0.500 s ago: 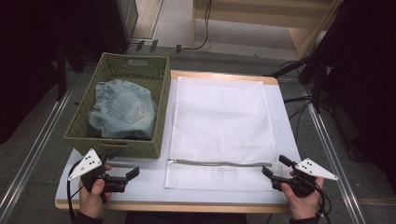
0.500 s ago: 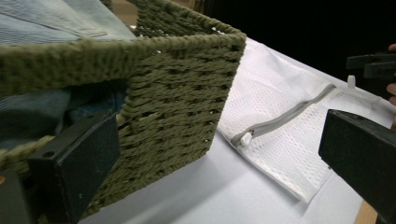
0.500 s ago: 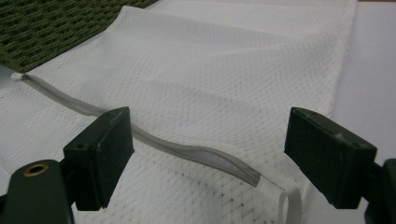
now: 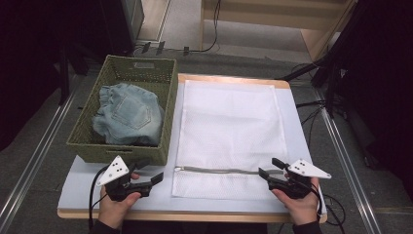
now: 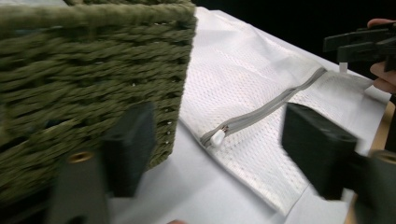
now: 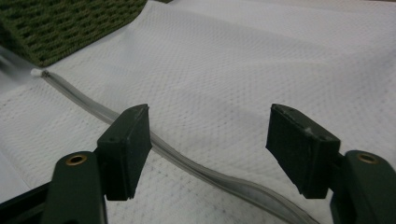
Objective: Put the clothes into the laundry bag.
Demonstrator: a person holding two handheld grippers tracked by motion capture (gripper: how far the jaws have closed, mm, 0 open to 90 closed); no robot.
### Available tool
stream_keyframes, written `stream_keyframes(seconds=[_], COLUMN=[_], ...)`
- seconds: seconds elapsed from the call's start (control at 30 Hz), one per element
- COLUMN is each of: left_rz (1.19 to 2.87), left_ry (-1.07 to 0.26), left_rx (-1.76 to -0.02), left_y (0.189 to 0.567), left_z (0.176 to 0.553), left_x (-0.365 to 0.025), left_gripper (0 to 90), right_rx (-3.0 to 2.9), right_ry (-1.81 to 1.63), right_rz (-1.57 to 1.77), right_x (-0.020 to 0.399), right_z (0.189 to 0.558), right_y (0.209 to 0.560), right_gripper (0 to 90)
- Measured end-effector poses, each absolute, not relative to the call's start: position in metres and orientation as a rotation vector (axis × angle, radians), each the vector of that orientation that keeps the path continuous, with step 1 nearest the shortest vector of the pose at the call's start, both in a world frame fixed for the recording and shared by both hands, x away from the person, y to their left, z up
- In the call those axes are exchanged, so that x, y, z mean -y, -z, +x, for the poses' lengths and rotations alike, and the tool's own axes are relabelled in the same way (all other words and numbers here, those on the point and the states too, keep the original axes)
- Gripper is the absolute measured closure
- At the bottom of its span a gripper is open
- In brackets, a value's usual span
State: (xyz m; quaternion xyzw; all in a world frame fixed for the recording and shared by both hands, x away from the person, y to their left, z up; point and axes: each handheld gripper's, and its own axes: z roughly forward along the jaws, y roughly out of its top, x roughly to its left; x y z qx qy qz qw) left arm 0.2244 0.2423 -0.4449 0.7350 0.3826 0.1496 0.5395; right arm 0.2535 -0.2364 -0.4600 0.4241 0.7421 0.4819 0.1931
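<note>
At the left of the table [image 4: 87, 192] stood a green woven basket [image 4: 168, 105] holding folded light-blue jeans [image 4: 129, 114]. Just in front of the basket, the left gripper [image 4: 152, 176] hovered with its jaws apart and nothing between them, pointing toward the near left corner of a white mesh laundry bag [image 4: 229, 122]. The bag lay flat just beside the basket, its grey zipper [image 4: 219, 170] running across the near end, closed, with the white zipper pull [image 5: 217, 138] at the end nearest the basket. At the zipper's other end the right gripper [image 4: 269, 169] was held low over the mesh, its jaws spread either side of the zipper line, gripping nothing.
</note>
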Motion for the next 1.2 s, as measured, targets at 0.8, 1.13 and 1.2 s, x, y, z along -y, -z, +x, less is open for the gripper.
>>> stream_keyframes(seconds=[0.8,1.13,1.2], left_rz=[2.151,2.133,2.135], left_ry=[-0.091,-0.073,-0.088], left_rx=[-0.872,-0.878,-0.875], left_y=[0.475,0.477,0.477], left_z=[0.249,0.249,0.248], left_x=[-0.152,-0.155,-0.154], left_gripper=[90.0,90.0,90.0], right_rx=[-2.478,-2.329,-2.245], right_ry=[-1.207,-1.367,-1.453], right_rz=[0.975,1.0,0.989], right_x=[0.165,0.169,0.171], right_z=[0.295,0.305,0.308], right_y=[0.485,0.45,0.439], right_gripper=[77.2,90.0,90.0])
